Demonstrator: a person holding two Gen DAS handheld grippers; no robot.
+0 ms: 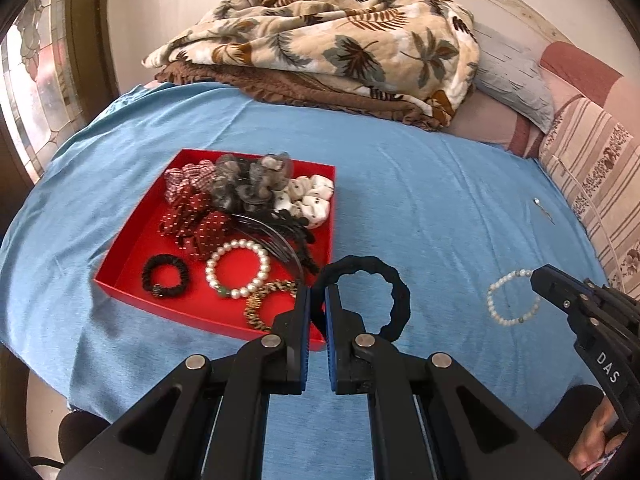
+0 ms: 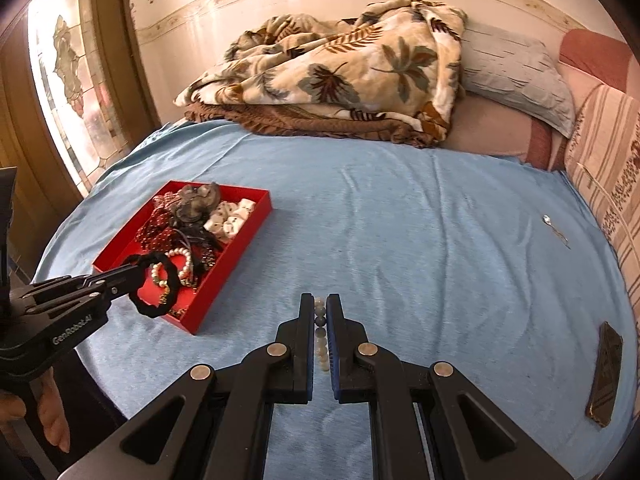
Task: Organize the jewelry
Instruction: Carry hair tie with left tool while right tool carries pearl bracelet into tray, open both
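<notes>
A red tray (image 1: 132, 240) (image 2: 240, 256) lies on the blue sheet. It holds scrunchies, a pearl bracelet (image 1: 237, 268), a small black hair tie (image 1: 165, 276) and other pieces. My left gripper (image 1: 318, 296) (image 2: 138, 276) is shut on a black hair tie (image 1: 394, 292) (image 2: 154, 308) and holds it over the tray's near right corner. My right gripper (image 2: 320, 304) (image 1: 534, 276) is shut on a white bead bracelet (image 1: 508, 300) (image 2: 321, 344) that lies on the sheet to the right of the tray.
A folded leaf-print blanket (image 1: 320, 48) and a grey pillow (image 2: 516, 76) lie at the back of the bed. A small pin (image 2: 554, 228) lies on the sheet at the right. A dark phone (image 2: 606, 372) lies near the right edge.
</notes>
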